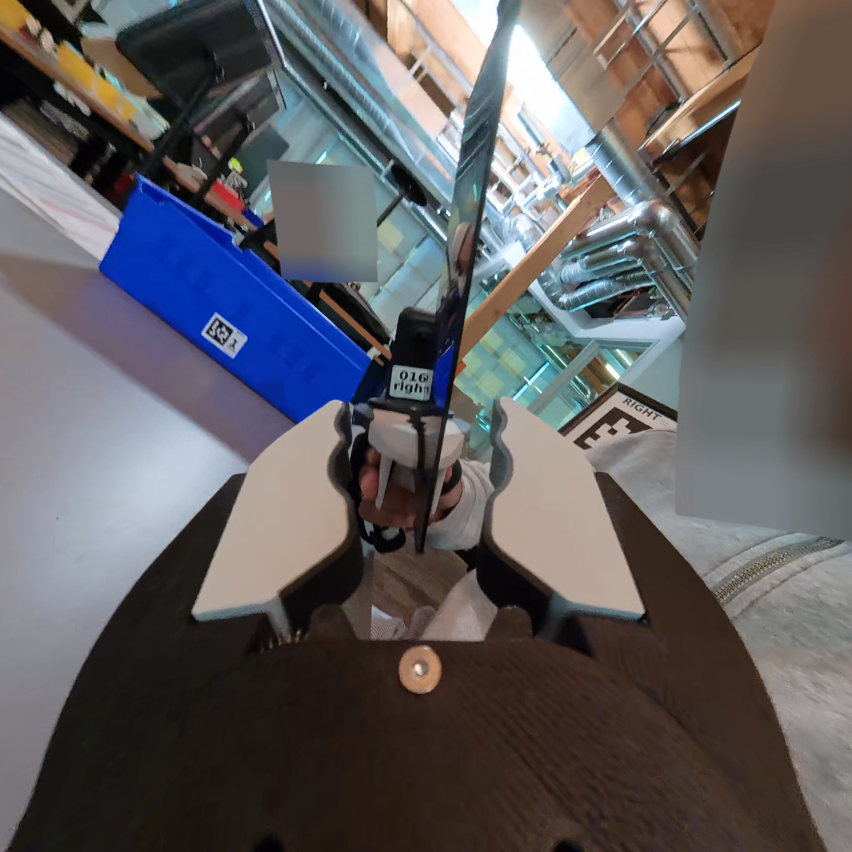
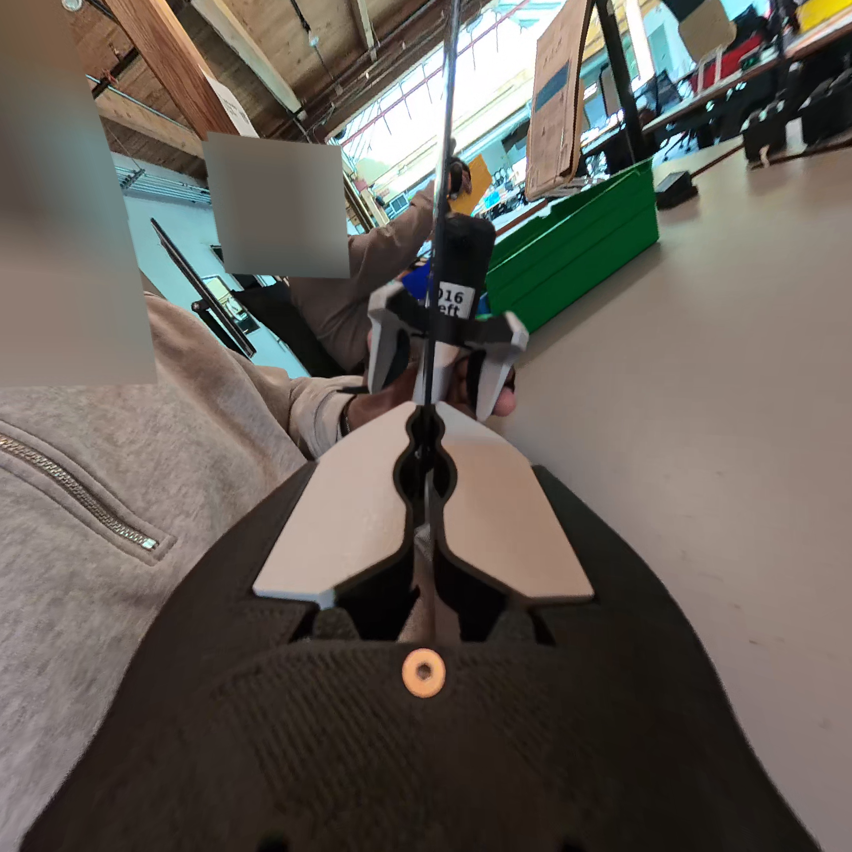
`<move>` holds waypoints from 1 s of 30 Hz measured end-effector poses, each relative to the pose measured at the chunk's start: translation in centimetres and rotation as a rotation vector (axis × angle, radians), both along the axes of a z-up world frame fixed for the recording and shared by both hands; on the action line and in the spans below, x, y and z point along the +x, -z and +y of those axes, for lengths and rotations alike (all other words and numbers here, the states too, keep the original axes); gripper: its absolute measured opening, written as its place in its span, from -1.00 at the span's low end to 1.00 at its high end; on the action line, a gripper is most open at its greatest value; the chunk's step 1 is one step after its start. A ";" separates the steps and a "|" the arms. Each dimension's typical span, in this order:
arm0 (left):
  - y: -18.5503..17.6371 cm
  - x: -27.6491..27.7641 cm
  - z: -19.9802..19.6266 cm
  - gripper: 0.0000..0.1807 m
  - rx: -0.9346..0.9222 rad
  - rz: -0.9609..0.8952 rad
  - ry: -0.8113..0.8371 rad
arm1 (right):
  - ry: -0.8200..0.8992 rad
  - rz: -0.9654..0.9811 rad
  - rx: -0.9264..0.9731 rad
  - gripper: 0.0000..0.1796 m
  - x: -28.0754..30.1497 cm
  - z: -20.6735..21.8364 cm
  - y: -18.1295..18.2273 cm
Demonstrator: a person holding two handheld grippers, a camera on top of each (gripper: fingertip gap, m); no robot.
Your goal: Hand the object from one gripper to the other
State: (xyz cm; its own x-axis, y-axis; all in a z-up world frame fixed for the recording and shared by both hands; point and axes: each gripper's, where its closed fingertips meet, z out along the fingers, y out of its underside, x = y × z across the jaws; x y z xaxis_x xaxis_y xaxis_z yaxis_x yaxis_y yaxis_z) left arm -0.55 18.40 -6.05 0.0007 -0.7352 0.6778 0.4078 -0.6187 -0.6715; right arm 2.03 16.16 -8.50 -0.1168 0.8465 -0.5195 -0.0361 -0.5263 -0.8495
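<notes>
A workshop with a pale counter (image 2: 691, 369). Your right tool (image 2: 426, 424) pinches a thin, dark, glossy sheet (image 1: 465, 230), edge-on and rising upward. It stands between your left tool's (image 1: 417, 442) spread fingers, untouched.

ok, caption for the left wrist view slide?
Open left tool straddles thin dark sheet held by the right tool.

An industrial workshop or lab: silver ducts (image 1: 613, 258) are running under timber beams (image 2: 170, 60), and cluttered shelving (image 1: 92, 87) is standing behind blue (image 1: 221, 295) and green bins (image 2: 576, 249).
</notes>
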 end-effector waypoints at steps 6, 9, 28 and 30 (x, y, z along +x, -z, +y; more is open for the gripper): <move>1.7 1.7 -1.1 -0.54 -0.023 0.088 0.094 | 0.043 0.026 0.028 -0.99 0.3 0.4 -0.6; 2.5 2.6 -2.0 -0.64 0.022 0.165 0.130 | 0.053 0.029 0.036 -0.98 0.4 0.5 -0.7; 4.0 3.4 -2.9 -0.99 0.107 0.342 0.145 | 0.179 0.137 -0.017 -0.48 2.8 3.6 -2.6; 4.3 3.5 -3.0 -0.99 0.096 0.346 0.155 | 0.191 0.144 -0.010 -0.49 3.2 3.8 -2.9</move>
State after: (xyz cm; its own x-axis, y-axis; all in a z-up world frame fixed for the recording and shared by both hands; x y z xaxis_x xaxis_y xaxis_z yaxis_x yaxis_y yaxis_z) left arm 2.98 15.38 -10.32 0.1006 -0.8048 0.5849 0.0539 -0.5827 -0.8109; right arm 5.27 19.97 -5.61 -0.0287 0.8554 -0.5171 -0.2562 -0.5063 -0.8234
